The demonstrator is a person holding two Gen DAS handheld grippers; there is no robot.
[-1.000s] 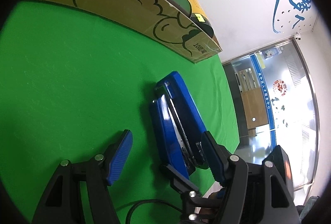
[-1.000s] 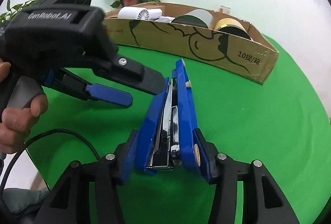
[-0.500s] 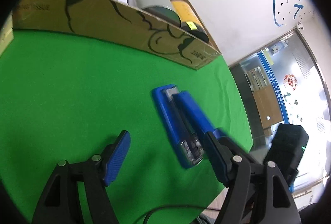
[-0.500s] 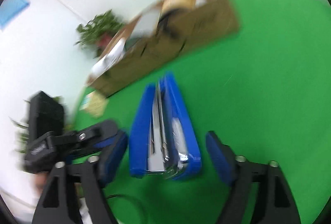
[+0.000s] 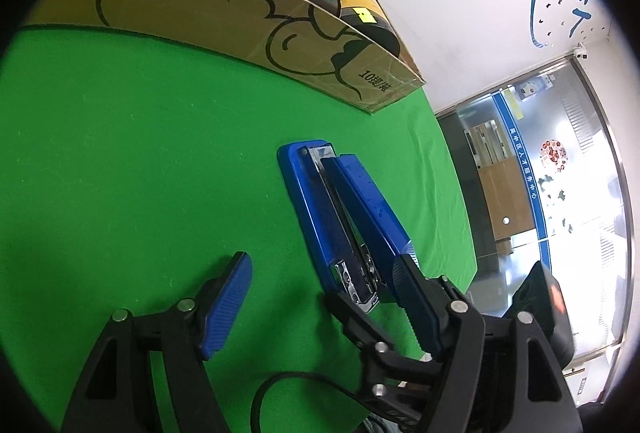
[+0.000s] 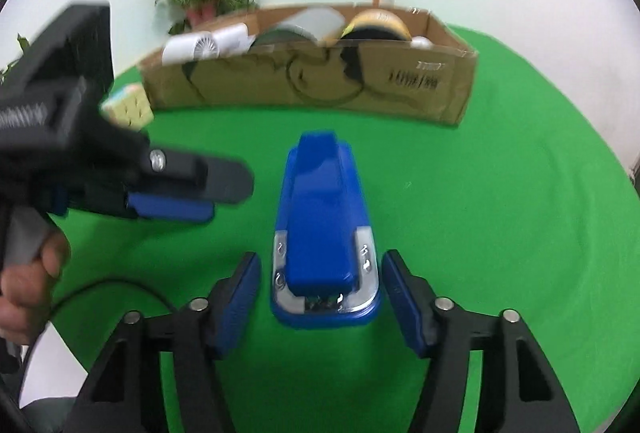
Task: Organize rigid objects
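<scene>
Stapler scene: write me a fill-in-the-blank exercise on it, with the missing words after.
1. The stapler rests on a ____ cloth.
2. The stapler's colour is ____.
3. The tape rolls sit inside a cardboard ____.
4. The puzzle cube lies ____ the box, on the cloth.

Missing words: green; blue; box; outside

Support surface: table covered with green cloth (image 6: pixel 500 193). Lying directly on it: blue stapler (image 6: pixel 324 217) at centre, resting flat; open cardboard box (image 6: pixel 312 81) at 12 o'clock from the stapler, along the far edge; pastel puzzle cube (image 6: pixel 128 107) at 10 o'clock, just beside the box's left end.
</scene>
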